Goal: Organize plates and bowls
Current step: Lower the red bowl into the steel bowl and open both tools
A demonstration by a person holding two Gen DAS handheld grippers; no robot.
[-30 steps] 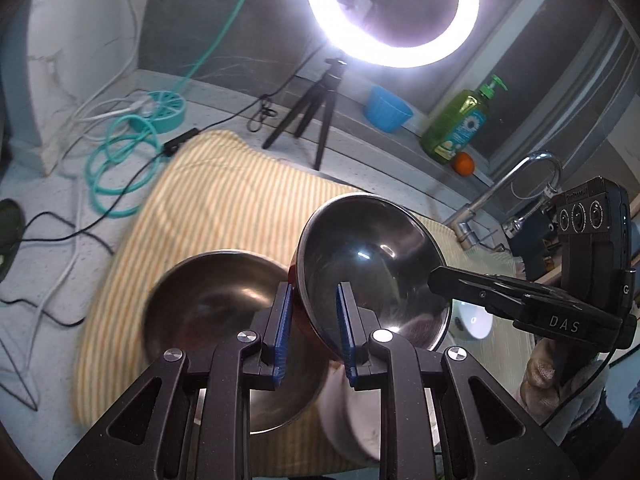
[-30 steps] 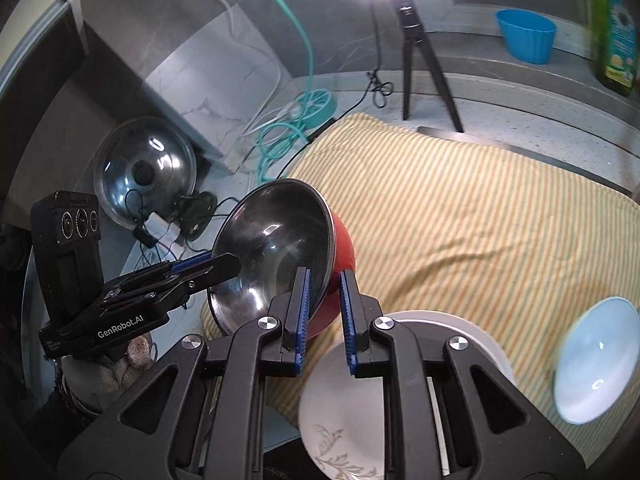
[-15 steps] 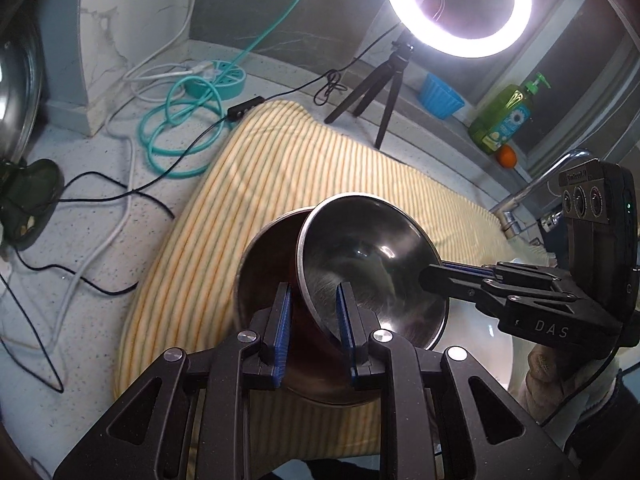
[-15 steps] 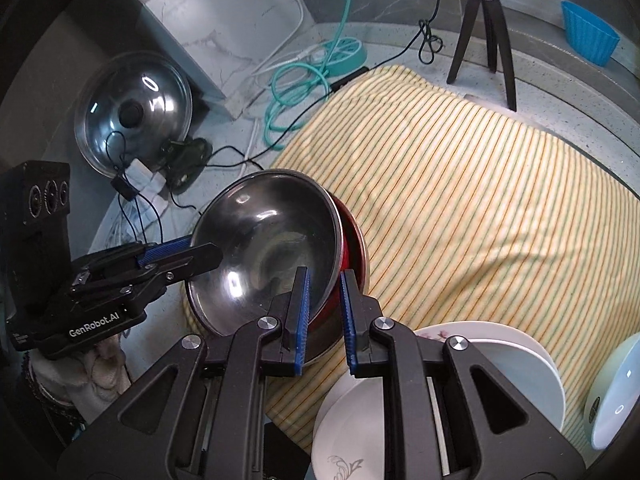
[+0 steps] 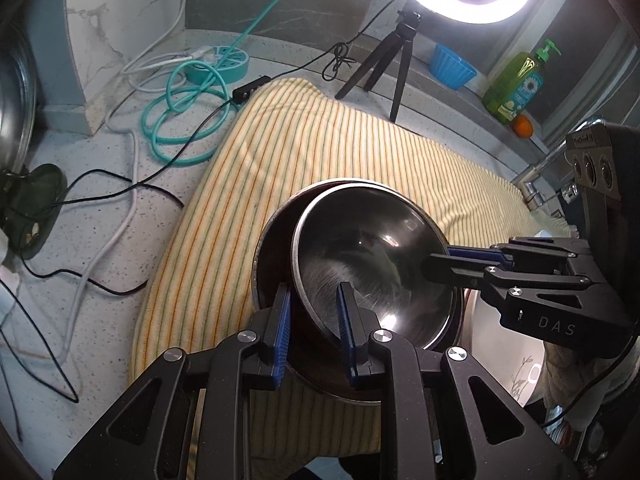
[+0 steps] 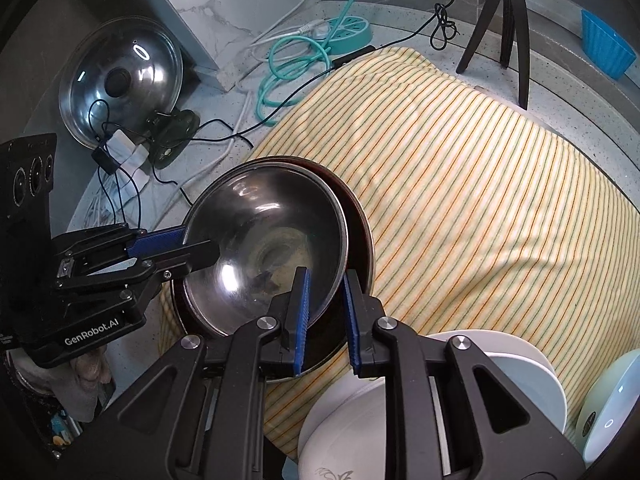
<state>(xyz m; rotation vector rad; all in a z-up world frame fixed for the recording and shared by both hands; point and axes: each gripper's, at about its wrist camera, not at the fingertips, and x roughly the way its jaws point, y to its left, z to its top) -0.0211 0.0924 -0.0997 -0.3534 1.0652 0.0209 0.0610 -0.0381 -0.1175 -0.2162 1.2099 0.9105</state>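
Observation:
A steel bowl with a red outside [image 5: 372, 248] [image 6: 260, 240] sits tilted inside a larger steel bowl [image 5: 276, 232] [image 6: 364, 232] on the yellow striped cloth [image 5: 300, 152]. My left gripper [image 5: 314, 320] [image 6: 200, 248] is shut on the near rim of the inner bowl in its own view. My right gripper [image 6: 326, 320] [image 5: 436, 260] clamps the opposite rim. Its jaws are opening, with the rim still between the blue pads. The lower bowl's base is hidden.
White plates [image 6: 500, 360] and a pale bowl [image 6: 612, 400] lie on the cloth to the right. A ring light on a tripod [image 5: 400, 52], a blue cup [image 5: 452, 66], a soap bottle [image 5: 516, 84] and a faucet [image 5: 536, 176] stand behind. Cables [image 5: 180, 120] and a pot lid [image 6: 120, 80] are at the left.
Both grippers have come down with the red-backed bowl, which hung tilted beside the other steel bowl. It now rests nested inside that bowl. The right pads stand slightly wider apart.

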